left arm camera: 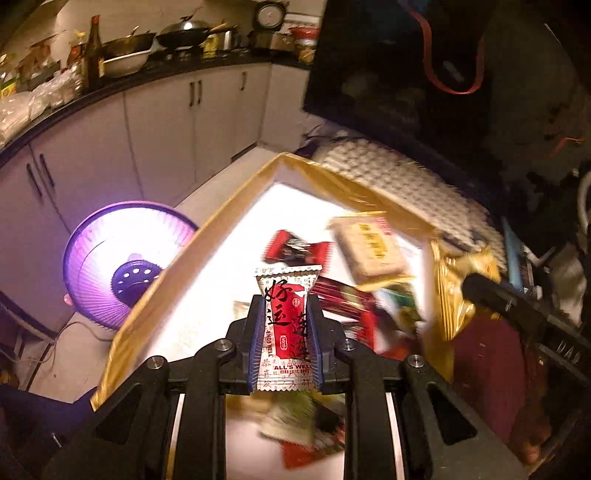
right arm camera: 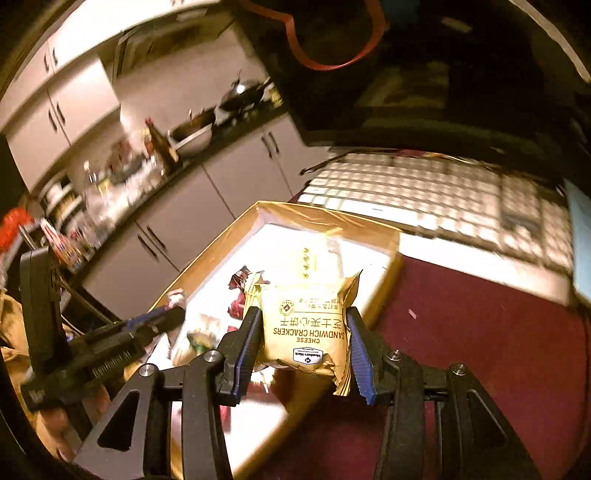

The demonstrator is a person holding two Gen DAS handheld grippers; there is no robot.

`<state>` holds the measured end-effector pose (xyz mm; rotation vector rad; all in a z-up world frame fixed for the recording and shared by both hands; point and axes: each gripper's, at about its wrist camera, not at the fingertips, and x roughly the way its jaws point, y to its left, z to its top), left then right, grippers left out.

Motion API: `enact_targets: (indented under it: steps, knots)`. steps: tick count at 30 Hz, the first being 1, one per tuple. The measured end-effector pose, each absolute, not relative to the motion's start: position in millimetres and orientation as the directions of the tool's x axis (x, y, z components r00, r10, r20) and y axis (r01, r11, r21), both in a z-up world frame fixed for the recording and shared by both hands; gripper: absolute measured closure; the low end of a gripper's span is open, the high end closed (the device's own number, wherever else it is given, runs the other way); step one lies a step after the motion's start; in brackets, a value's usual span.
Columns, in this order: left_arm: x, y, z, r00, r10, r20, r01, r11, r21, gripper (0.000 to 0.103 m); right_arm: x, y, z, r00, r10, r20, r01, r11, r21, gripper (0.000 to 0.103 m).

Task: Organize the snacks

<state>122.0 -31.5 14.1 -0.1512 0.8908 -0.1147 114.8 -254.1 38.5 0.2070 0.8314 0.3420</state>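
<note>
Here the left claw (left arm camera: 286,332) is pinching a red-and-white candy packet (left arm camera: 286,325) by its long sides, the packet's long axis running straight out along the fingers toward the gold-rimmed tray (left arm camera: 155,295) and hanging over the loose snacks in it. Meanwhile the right claw (right arm camera: 304,347) is clamping a yellow cracker pack (right arm camera: 308,328) over the tray's near edge, nearer the maroon worktop (right arm camera: 480,350).

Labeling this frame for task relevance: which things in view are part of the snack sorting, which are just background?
Job:
left gripper, shut on red-and-white candy packet
right gripper, shut on cheese cracker pack
gold-rimmed box with loose snacks

Background:
purple fan
woks
cabinets
keyboard
</note>
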Motion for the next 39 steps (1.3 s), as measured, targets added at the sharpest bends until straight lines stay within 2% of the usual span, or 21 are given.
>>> enact_targets:
  steps: [12,26,29,31,33,37,39]
  knots:
    - [138.5,-10.5,-11.6,0.574,-0.170,-0.801,0.006,0.979,-0.204,0.084,188.7,-200.5,12.4,0.541,0.338,-0.770,-0.202,0.941,0.272,0.057]
    - [136.2,-17.1,-14.0,0.566,-0.151,-0.811,0.022,0.985,-0.168,0.083,197.4,-198.0,-1.1,0.539,0.289,-0.791,-0.144,0.957,0.251,0.055]
    - [133.3,-16.3,-11.5,0.575,-0.205,-0.792,0.054,0.975,-0.213,0.069,195.0,-203.2,-1.8,0.543,0.303,-0.783,-0.126,0.952,0.280,0.053]
    - [128.6,-14.4,-9.3,0.590,-0.220,-0.777,0.055,0.971,-0.233,0.053,190.3,-204.6,2.5,0.546,0.325,-0.772,-0.135,0.944,0.302,0.049]
    - [119.6,-13.3,-3.8,0.619,-0.193,-0.761,0.035,0.975,-0.219,0.052,179.8,-208.7,13.9,0.569,0.333,-0.752,-0.136,0.940,0.314,0.041]
    - [92.4,-19.6,9.3,0.675,-0.152,-0.722,0.023,0.982,-0.186,0.031,139.2,-219.6,39.3,0.638,0.327,-0.697,-0.127,0.937,0.325,0.035]
    - [77.3,-26.1,16.8,0.706,-0.112,-0.700,0.016,0.990,-0.143,0.026,113.5,-225.7,46.4,0.673,0.313,-0.671,-0.115,0.939,0.323,0.031]
